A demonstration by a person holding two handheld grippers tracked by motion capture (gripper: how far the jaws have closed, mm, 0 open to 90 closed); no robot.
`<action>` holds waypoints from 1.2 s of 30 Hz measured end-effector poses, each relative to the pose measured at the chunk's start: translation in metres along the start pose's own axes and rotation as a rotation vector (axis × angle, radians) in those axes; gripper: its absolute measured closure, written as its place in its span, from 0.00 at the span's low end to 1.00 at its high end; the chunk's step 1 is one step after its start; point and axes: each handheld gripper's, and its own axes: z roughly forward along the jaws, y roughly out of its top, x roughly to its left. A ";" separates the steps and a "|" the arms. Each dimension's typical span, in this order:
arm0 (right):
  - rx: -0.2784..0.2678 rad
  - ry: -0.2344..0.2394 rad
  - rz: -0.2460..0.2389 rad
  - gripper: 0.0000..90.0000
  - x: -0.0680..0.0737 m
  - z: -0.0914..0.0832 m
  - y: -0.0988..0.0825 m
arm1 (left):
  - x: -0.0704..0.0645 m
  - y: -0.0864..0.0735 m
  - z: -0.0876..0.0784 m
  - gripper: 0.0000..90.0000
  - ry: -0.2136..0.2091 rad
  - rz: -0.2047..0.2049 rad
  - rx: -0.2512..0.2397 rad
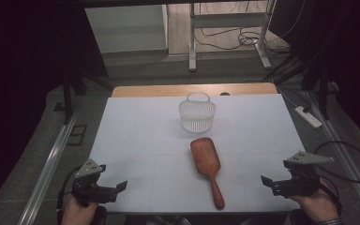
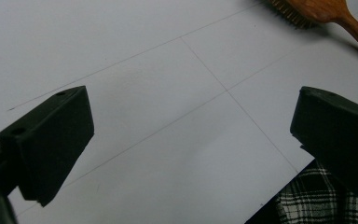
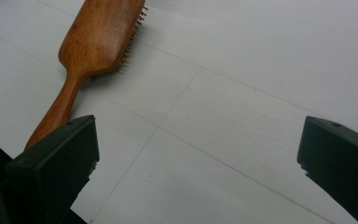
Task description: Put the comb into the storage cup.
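A wooden paddle hairbrush lies bristles-down on the white table, near its front edge, handle pointing toward the person. Just beyond the brush's head stands a small clear plastic basket with its handle upright. The left gripper hovers at the near left corner, jaws spread wide with nothing between them, well apart from the brush. The right gripper sits at the near right corner, jaws equally wide and empty, the brush handle off to its left.
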 end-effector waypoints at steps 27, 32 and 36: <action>0.023 0.113 -0.078 0.00 0.011 0.027 0.022 | 0.001 0.000 0.000 0.01 -0.001 -0.007 0.004; 0.028 0.125 -0.088 0.00 0.015 0.032 0.025 | 0.001 0.000 0.000 0.01 -0.003 -0.008 0.004; 0.034 0.144 -0.089 0.00 0.018 0.037 0.028 | 0.001 0.000 0.001 0.01 -0.004 -0.009 0.003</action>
